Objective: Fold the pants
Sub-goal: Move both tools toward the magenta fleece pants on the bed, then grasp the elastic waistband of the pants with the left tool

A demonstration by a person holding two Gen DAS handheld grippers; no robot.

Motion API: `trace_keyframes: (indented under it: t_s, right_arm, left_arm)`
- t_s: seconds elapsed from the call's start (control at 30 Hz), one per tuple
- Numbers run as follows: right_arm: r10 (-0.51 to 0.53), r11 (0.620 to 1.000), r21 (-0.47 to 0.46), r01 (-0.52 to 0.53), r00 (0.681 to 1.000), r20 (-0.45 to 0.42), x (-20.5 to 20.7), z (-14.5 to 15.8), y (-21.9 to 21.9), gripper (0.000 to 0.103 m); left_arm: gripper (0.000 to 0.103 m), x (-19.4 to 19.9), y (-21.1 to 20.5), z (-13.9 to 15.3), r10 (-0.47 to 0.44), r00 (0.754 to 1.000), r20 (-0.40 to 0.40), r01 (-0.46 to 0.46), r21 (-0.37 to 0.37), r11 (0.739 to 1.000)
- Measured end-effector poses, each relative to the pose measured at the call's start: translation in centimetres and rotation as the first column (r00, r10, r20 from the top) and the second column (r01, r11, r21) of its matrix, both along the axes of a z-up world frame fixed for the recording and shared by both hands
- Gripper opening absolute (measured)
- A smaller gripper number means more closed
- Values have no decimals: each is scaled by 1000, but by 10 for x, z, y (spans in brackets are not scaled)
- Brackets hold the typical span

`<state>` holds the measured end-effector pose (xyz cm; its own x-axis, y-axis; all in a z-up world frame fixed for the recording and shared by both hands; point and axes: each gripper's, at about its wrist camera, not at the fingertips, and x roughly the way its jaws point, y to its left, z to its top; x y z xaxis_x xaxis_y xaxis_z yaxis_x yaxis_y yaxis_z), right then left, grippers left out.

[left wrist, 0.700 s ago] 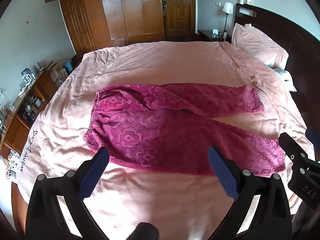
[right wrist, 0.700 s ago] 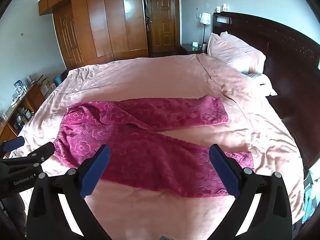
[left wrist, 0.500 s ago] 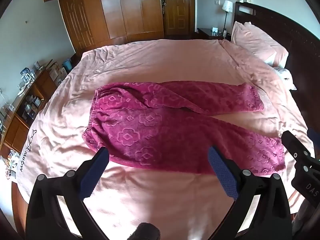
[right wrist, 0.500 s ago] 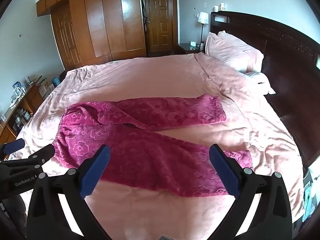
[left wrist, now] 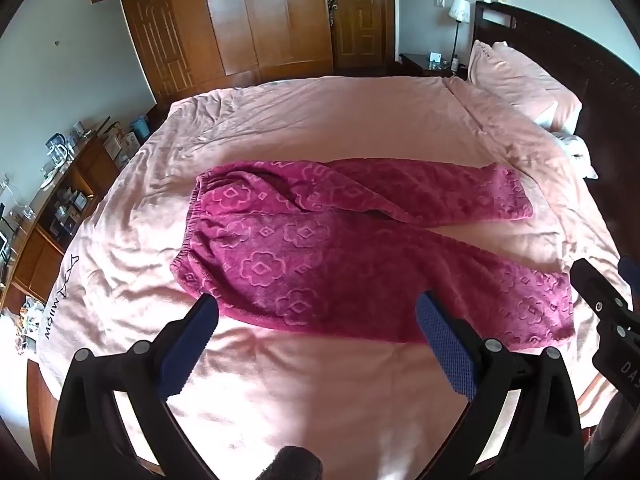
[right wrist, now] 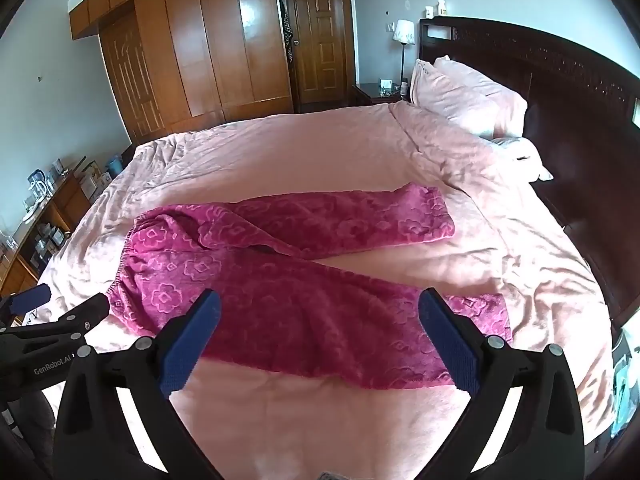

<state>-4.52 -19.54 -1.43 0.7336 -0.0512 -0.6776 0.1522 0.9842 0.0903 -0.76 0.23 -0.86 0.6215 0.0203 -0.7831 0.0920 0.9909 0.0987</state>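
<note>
Magenta fleece pants (left wrist: 320, 256) with a flower pattern lie flat on the pink bed (left wrist: 320, 120), waistband to the left, the two legs spread in a V to the right. They also show in the right wrist view (right wrist: 304, 280). My left gripper (left wrist: 318, 316) is open and empty, held above the near edge of the pants by the waist and upper leg. My right gripper (right wrist: 320, 312) is open and empty, above the near leg. The right gripper shows at the right edge of the left wrist view (left wrist: 608, 312); the left gripper shows at the left edge of the right wrist view (right wrist: 56, 320).
Pink pillows (right wrist: 468, 96) lie against a dark wooden headboard (right wrist: 560, 80) on the right. A wooden wardrobe (right wrist: 200, 52) and door (right wrist: 320, 40) stand at the far wall. A cluttered low cabinet (left wrist: 48, 200) stands left of the bed. A nightstand with a lamp (right wrist: 404, 32) is beside the headboard.
Both grippers have drawn back slightly and risen, so the pants sit a little farther away in both views. The pants have not moved. Both grippers stay open.
</note>
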Motion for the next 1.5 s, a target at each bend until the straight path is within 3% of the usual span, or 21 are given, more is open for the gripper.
trace_keyframes:
  t_s: [0.77,1.5]
  right_arm:
    - [-2,1000,21,2,1000,-15,-4,1,2,100]
    - [10,999,47,-6,996,-89,8,-14,13,100]
  left_arm:
    - [98,-4,0,-4,7,1000,-23,-7,16,1000]
    - [98,7,24,-23,46,995,-85,-46,9,999]
